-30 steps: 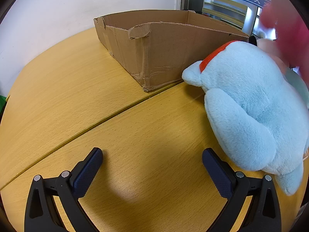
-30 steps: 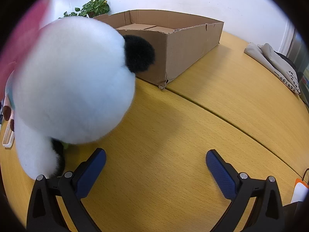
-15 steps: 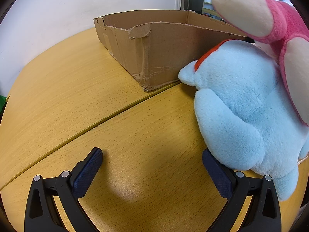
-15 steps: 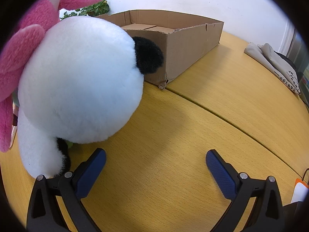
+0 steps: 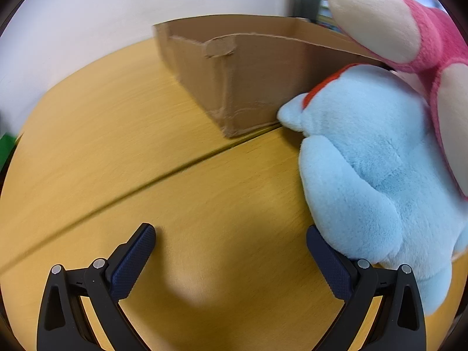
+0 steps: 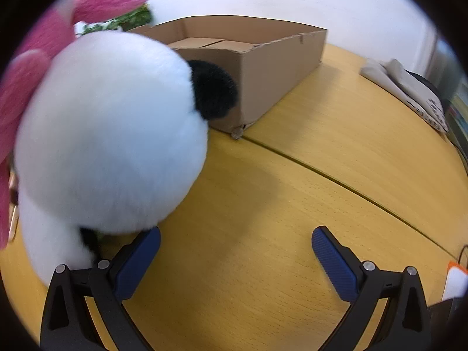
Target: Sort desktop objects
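Observation:
A light blue plush toy point(image 5: 377, 172) with a red collar stands on the wooden table at the right of the left wrist view, touching the right finger of my open, empty left gripper point(image 5: 231, 251). A pink plush toy point(image 5: 409, 32) leans over it from above. In the right wrist view a white plush panda point(image 6: 111, 134) with black ears fills the left side, against the left finger of my open, empty right gripper point(image 6: 237, 254). The pink plush toy point(image 6: 58, 26) shows behind the panda. An open cardboard box point(image 5: 248, 70) point(image 6: 263, 58) stands behind the toys.
The wooden table point(image 5: 117, 134) has a seam running across it. A folded grey cloth point(image 6: 409, 90) lies at the far right edge. A green plant point(image 6: 122, 20) stands behind the box. A white and orange item point(image 6: 454, 280) sits at the lower right.
The pink plush toy came in from above and settled over the blue toy and the panda. Both grippers have now shifted slightly, blurring the views, and the toys sit closer to the fingers.

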Available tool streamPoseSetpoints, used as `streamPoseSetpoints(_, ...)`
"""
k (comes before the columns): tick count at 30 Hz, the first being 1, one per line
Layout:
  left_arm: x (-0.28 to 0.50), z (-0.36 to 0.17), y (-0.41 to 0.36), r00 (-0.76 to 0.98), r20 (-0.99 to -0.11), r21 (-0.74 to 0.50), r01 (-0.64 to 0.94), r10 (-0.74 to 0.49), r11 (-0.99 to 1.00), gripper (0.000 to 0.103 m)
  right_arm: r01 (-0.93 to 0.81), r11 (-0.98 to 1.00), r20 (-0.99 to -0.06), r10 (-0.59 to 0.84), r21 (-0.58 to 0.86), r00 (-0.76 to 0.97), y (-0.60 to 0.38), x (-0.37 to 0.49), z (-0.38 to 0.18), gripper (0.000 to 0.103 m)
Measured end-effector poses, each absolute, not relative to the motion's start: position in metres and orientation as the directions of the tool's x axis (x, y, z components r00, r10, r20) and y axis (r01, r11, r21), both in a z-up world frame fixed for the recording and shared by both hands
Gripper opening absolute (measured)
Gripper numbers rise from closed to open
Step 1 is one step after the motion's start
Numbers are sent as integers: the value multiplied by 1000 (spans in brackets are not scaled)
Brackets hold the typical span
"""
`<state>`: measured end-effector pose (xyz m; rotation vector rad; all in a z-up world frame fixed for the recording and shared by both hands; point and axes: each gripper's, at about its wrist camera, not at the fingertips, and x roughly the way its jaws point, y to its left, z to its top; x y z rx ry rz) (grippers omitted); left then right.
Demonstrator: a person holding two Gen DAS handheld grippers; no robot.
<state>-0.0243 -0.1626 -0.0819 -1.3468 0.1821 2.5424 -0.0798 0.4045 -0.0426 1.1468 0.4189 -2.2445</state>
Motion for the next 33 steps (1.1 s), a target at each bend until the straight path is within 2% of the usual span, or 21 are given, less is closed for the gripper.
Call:
streamPoseSetpoints(3,-4,-78,-162,-546,-833,10,-175,89,-985,103,523,-852,-827,-280,-20,-488,405,-74,-42,103)
streamPoseSetpoints(9,98,-16,-128,-732,-680,-7,42,-26,-999,103,276,-960,-859,-110,-38,-500,427,-45,-38,102)
streamPoseSetpoints(11,129,7,-101,-774,-629,-13,103,-72,-995,103,240,-970,-848,-97,-37,-522,431,-22,-35,102)
streamPoseSetpoints(14,152,31,-59,-797,-594,-33,163,-112,-986,103,267,-964,-798,-166,6,-579,420,27,-13,102)
streamPoseSetpoints(18,152,45,-14,-808,-586,-80,134,-62,-988,103,335,-942,-679,-229,-26,-697,378,91,42,102)
streamPoseSetpoints(21,154,49,7,-807,-587,-94,136,-56,-986,103,372,-927,-558,-331,42,-761,352,131,78,103)
streamPoseSetpoints(23,145,48,20,-787,-613,-92,167,-76,-982,103,389,-915,-519,-386,110,-762,339,142,87,103)
streamPoseSetpoints(24,141,48,25,-777,-624,-85,178,-86,-980,103,379,-919,-501,-381,111,-777,331,148,90,103)
streamPoseSetpoints(28,137,45,47,-749,-638,8,228,-181,-974,103,279,-960,-392,-242,-38,-888,293,177,95,103)
streamPoseSetpoints(30,138,44,53,-745,-640,20,230,-189,-973,103,233,-969,-356,-189,-86,-915,277,185,95,102)
streamPoseSetpoints(33,141,41,58,-741,-648,16,219,-177,-976,103,290,-956,-374,-255,-39,-891,269,174,92,103)
